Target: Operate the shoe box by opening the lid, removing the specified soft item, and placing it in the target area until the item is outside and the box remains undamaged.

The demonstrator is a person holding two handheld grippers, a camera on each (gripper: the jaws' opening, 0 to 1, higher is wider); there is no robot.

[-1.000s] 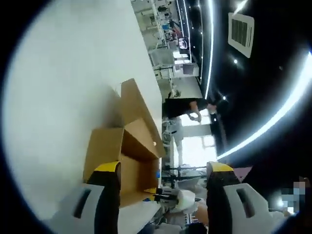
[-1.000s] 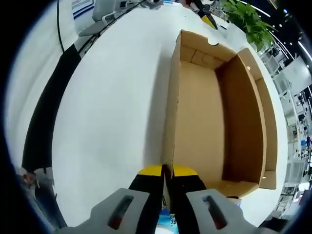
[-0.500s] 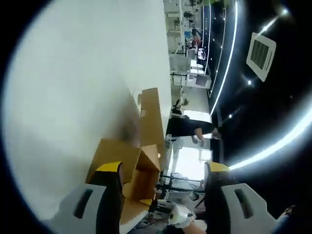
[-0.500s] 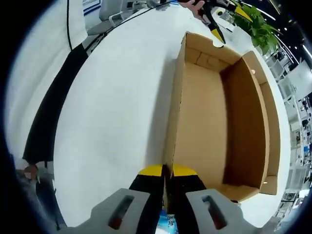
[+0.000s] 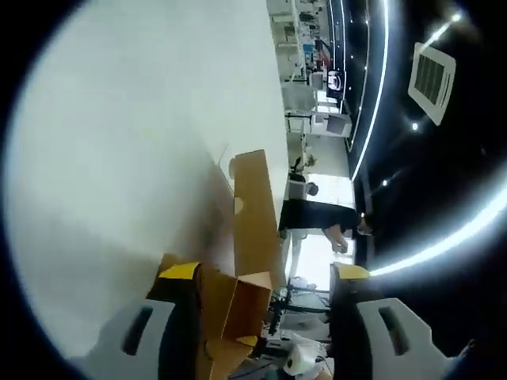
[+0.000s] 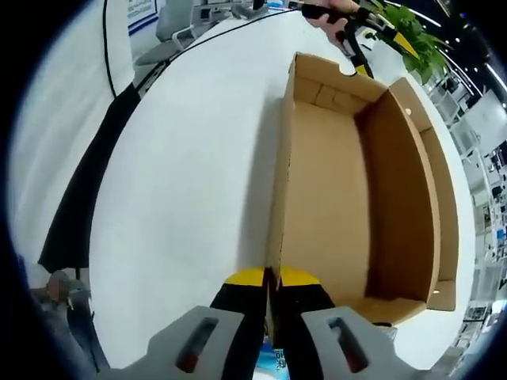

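Note:
An open brown cardboard shoe box (image 6: 333,198) lies on the white table (image 6: 182,182); its inside shows bare cardboard. My right gripper (image 6: 270,277) is shut on the top edge of the box's near wall. A blue and white thing (image 6: 276,362) peeks out low between its jaws; I cannot tell what it is. A hand holds my left gripper (image 6: 360,59) just past the box's far end. In the rolled left gripper view, my left gripper (image 5: 261,273) stands open above the box (image 5: 255,206), its jaws wide apart. A white crumpled thing (image 5: 299,362) lies low in that view.
The table edge (image 6: 95,190) runs down the left of the right gripper view, with a chair (image 6: 170,20) beyond it. A green plant (image 6: 412,32) stands behind the box. A person in black (image 5: 313,215) stands far off in the room.
The left gripper view has swung, so the box now sits lower and closer between the jaws. The right gripper keeps its hold on the box wall; the box has barely shifted.

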